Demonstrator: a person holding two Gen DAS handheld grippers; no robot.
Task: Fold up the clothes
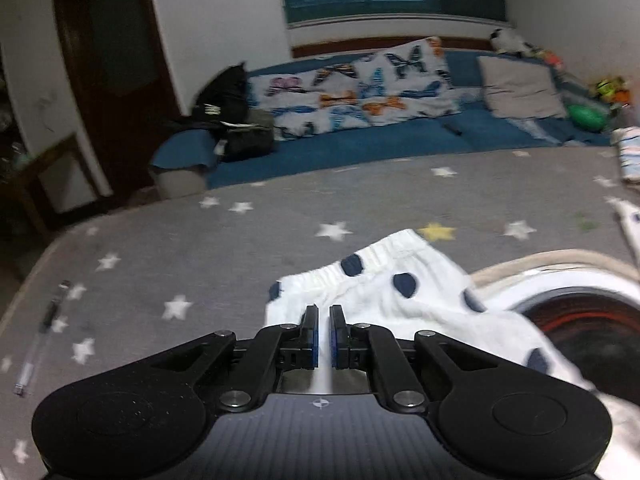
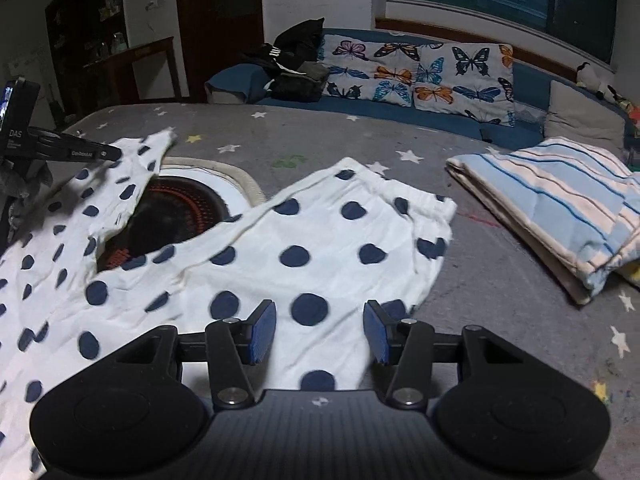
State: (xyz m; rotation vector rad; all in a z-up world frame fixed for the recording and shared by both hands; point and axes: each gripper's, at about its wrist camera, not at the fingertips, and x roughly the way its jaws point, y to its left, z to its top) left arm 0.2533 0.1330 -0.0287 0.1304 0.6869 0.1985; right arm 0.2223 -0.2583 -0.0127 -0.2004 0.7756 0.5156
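Note:
A white garment with navy dots lies spread on the grey star-patterned table cover, partly draped over a round black heater plate with red rings. My right gripper hovers open over the garment's near edge, the cloth showing between its blue pads without being pinched. In the left wrist view my left gripper is shut, with a thin strip of the white garment between its pads, close to the elastic waistband. The left gripper shows at the far left of the right wrist view, at the garment's corner.
A folded blue-and-white striped blanket lies on the table at the right. A pen rests near the table's left edge. Behind the table stands a blue sofa with butterfly cushions and dark bags.

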